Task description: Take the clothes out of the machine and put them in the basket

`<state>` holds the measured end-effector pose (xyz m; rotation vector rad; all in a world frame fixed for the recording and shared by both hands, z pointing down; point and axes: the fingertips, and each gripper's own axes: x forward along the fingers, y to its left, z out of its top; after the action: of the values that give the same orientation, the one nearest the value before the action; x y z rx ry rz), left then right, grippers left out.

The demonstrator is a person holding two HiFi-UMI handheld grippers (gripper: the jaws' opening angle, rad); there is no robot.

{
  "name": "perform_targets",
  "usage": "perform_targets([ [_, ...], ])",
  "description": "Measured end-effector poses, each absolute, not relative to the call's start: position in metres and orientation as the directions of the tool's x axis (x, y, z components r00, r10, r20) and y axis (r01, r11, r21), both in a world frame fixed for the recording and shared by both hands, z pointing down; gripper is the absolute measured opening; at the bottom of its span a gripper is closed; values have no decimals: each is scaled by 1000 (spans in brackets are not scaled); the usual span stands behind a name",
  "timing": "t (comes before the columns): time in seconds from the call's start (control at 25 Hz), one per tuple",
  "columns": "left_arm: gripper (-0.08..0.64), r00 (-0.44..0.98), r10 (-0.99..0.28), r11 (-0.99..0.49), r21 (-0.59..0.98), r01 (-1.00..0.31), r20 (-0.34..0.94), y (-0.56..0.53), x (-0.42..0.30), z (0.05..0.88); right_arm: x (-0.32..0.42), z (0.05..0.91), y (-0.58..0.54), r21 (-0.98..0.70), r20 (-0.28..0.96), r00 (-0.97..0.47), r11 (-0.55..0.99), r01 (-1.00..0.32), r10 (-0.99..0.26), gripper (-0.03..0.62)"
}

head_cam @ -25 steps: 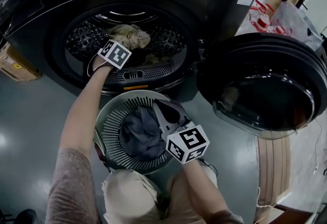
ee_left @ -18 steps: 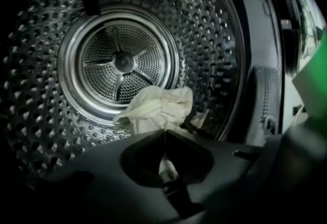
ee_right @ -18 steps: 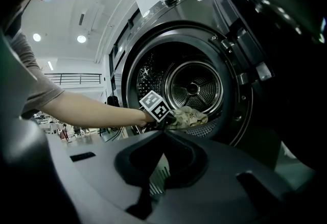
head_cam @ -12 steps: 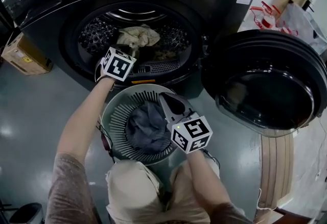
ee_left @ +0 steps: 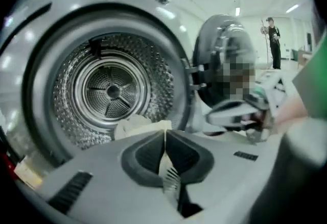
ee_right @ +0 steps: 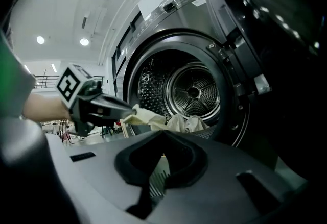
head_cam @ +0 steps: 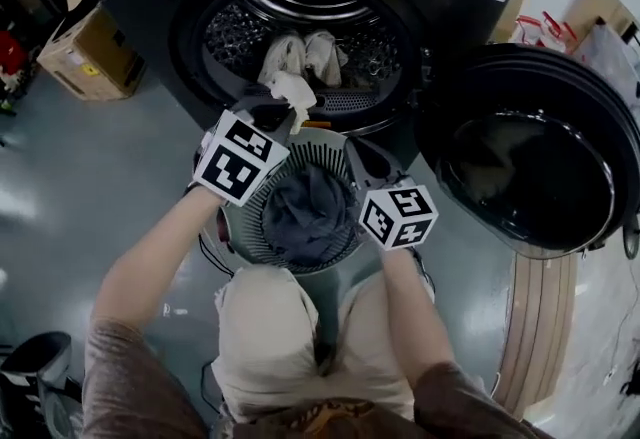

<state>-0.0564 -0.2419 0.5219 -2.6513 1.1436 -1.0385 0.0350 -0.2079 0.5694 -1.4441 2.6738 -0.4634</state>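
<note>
A cream cloth (head_cam: 293, 87) trails out of the machine's drum (head_cam: 300, 22) over its lip. My left gripper (head_cam: 283, 110) is shut on the cloth's near end, above the far rim of the round slatted basket (head_cam: 240, 227). In the left gripper view the jaws (ee_left: 164, 133) are pressed together with the cream cloth (ee_left: 135, 127) bunched just beyond them. The right gripper view shows the left gripper (ee_right: 120, 108) pinching that cloth (ee_right: 145, 116). A dark garment (head_cam: 305, 212) lies in the basket. My right gripper (head_cam: 362, 155) hovers over the basket's right side, shut with nothing in it.
The machine's round door (head_cam: 530, 157) stands swung open at the right. A cardboard box (head_cam: 90, 52) sits on the floor left of the machine. More pale cloth (head_cam: 322, 52) hangs at the drum mouth. The person's knees are just behind the basket.
My left gripper has drawn back from the drum mouth and risen, dragging the cream cloth out toward the basket. The right gripper has stayed over the basket.
</note>
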Motion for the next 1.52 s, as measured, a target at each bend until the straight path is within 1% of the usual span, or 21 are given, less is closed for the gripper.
perform_targets([
  [0.32, 12, 530, -586, -771, -219, -598, 613, -136, -54, 541, 26, 565, -206, -315, 60, -591, 546, -776, -804, -3],
  [0.52, 14, 522, -586, -763, -204, -613, 620, -126, -53, 543, 20, 564, -204, -321, 59, -605, 559, -765, -794, -3],
  [0.56, 21, 515, -592, -756, -206, -621, 620, -128, -55, 543, 20, 563, -204, -322, 58, -606, 560, -764, -793, -3],
  [0.6, 58, 507, -597, -750, -208, -628, 621, -132, -57, 544, 20, 563, -204, -323, 58, -606, 560, -763, -793, -3],
  [0.64, 115, 502, -602, -744, -207, -635, 621, -137, -59, 545, 21, 563, -205, -324, 58, -605, 559, -764, -794, -3],
  [0.72, 191, 501, -615, -729, -197, -655, 609, -153, -63, 545, 23, 563, -205, -326, 58, -601, 554, -766, -797, -3],
  [0.84, 265, 479, -661, -689, -215, -692, 577, -202, -72, 546, 25, 561, -203, -317, 58, -596, 552, -772, -801, -3],
  [0.92, 294, 431, -700, -650, -257, -715, 570, -245, -80, 554, 25, 560, -201, -305, 61, -596, 554, -775, -800, -3],
  [1.0, 308, 374, -733, -604, -292, -741, 568, -289, -91, 566, 27, 560, -199, -293, 66, -593, 552, -780, -803, -3],
  [1.12, 310, 304, -770, -537, -312, -784, 561, -349, -102, 581, 36, 558, -199, -282, 72, -573, 535, -797, -816, -3],
  [1.24, 313, 248, -778, -499, -327, -803, 578, -391, -107, 599, 45, 558, -200, -277, 79, -550, 511, -813, -832, -3],
  [1.36, 324, 222, -782, -484, -342, -805, 583, -420, -104, 612, 47, 559, -198, -271, 87, -543, 504, -820, -836, -3],
  [1.52, 318, 170, -747, -461, -316, -829, 642, -434, -104, 627, 50, 560, -201, -262, 102, -530, 491, -831, -842, -3],
])
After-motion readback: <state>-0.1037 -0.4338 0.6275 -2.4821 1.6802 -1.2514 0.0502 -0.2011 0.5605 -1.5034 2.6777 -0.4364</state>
